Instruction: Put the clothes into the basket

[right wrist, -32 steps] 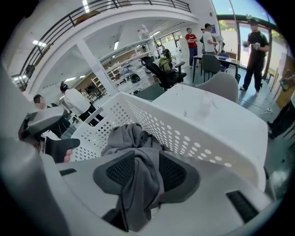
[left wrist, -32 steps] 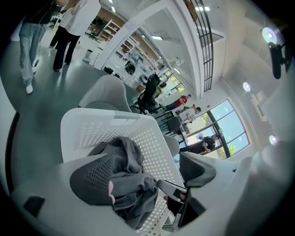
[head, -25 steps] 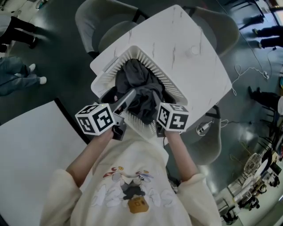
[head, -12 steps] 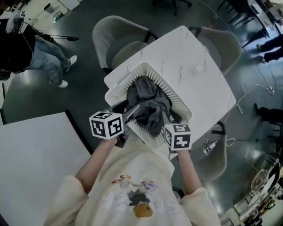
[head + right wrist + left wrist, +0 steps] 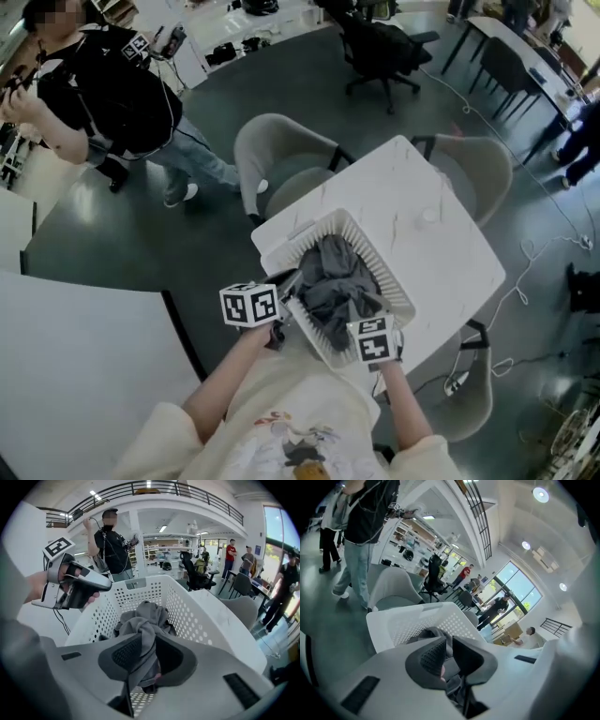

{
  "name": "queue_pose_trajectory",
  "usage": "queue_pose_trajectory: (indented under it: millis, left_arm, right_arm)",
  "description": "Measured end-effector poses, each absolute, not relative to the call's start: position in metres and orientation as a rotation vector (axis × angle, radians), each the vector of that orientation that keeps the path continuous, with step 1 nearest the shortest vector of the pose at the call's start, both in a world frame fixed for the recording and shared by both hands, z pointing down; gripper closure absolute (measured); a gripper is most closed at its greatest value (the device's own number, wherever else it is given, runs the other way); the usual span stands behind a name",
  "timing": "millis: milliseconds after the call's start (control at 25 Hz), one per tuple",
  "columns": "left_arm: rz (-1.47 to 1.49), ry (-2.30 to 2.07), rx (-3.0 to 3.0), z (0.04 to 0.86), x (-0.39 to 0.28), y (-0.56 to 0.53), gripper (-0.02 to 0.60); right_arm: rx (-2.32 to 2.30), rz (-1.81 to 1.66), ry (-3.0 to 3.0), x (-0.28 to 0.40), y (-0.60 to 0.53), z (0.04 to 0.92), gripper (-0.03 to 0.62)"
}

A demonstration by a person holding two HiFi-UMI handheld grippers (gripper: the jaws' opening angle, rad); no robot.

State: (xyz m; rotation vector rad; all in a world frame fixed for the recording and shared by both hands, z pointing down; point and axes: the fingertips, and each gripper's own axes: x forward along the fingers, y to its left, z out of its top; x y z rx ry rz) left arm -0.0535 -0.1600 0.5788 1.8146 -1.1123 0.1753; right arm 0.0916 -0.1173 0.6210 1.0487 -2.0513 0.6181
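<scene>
**Head view: clothes heaped in the basket, both hand-held grippers at its near rim**

Grey clothes (image 5: 339,281) lie piled in the white basket (image 5: 384,267) on the bench (image 5: 441,253), and the heap runs away from the person. The left hand-held gripper (image 5: 447,653) and right hand-held gripper (image 5: 149,656) have just been closing, each pinching a fold. The pile lies ahead of and below both, so the folds likely go forward and down.

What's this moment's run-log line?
left gripper: jaws just closed on crumpled grey clothes | right gripper: jaws just closed on them too | clothes in white perforated plastic basket
</scene>
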Motion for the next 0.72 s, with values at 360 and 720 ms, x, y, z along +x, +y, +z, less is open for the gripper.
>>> queue_pose_trajectory:
  millis: [360,720]
  left_arm:
    - [0.454,-1.282,2.017,0.566,-0.045,-0.150,0.537]
    - [0.385,-1.414,2.040,0.554,-0.053,-0.151,0.558]
  right_arm:
    - [1.147,0.647,-2.066,0.091,-0.121,0.609,0.499]
    - [1.185,0.627,-2.125,0.090,-0.124,0.594,0.507]
